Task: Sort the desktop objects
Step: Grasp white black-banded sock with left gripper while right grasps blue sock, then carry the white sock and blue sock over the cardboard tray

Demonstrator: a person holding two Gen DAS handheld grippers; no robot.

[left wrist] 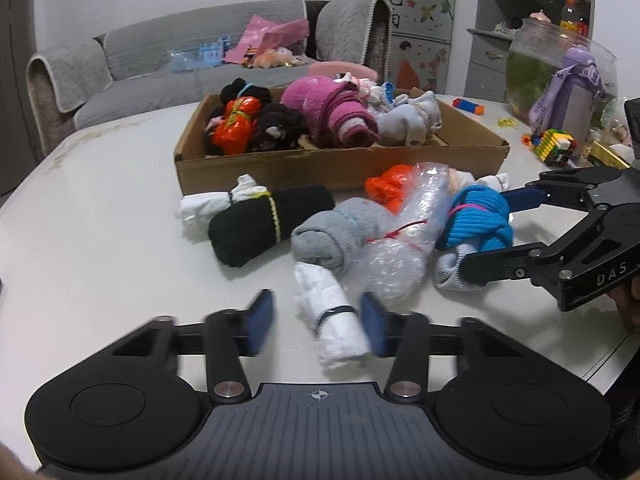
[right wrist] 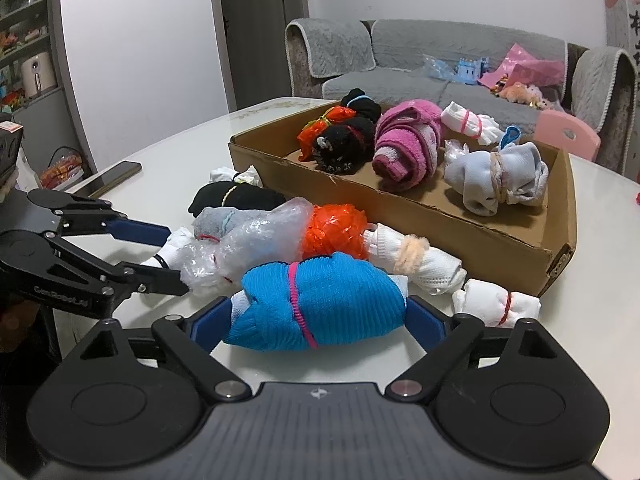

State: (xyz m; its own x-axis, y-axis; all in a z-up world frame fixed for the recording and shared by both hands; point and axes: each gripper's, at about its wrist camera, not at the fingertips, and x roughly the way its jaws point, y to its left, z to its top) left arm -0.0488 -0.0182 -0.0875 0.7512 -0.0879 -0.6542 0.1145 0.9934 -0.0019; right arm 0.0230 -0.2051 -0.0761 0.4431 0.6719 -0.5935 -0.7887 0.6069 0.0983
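Roughly half sorted: several bundles sit in the cardboard box [right wrist: 420, 216] at 12 o'clock, the rest lie on the tabletop [left wrist: 100, 240]; left claw [left wrist: 316, 326] is half-closed around, not yet gripping, the white roll [left wrist: 336, 320]; right claw [right wrist: 320, 316] is wide, straddling the blue bundle [right wrist: 320, 304], grip cannot be told

Setting: a home living room. A grey sofa [right wrist: 420, 64] with quilted covers stands behind the white worktop [left wrist: 100, 220], with a pink bag [left wrist: 272, 36] and soft toys [left wrist: 276, 57] on its seat. A shelf unit [left wrist: 536, 8] holds jars and bottles. A fridge [left wrist: 416, 28] carries flower decals. A glass fish jar [left wrist: 536, 68] and toy bricks [left wrist: 554, 144] sit on the worktop.
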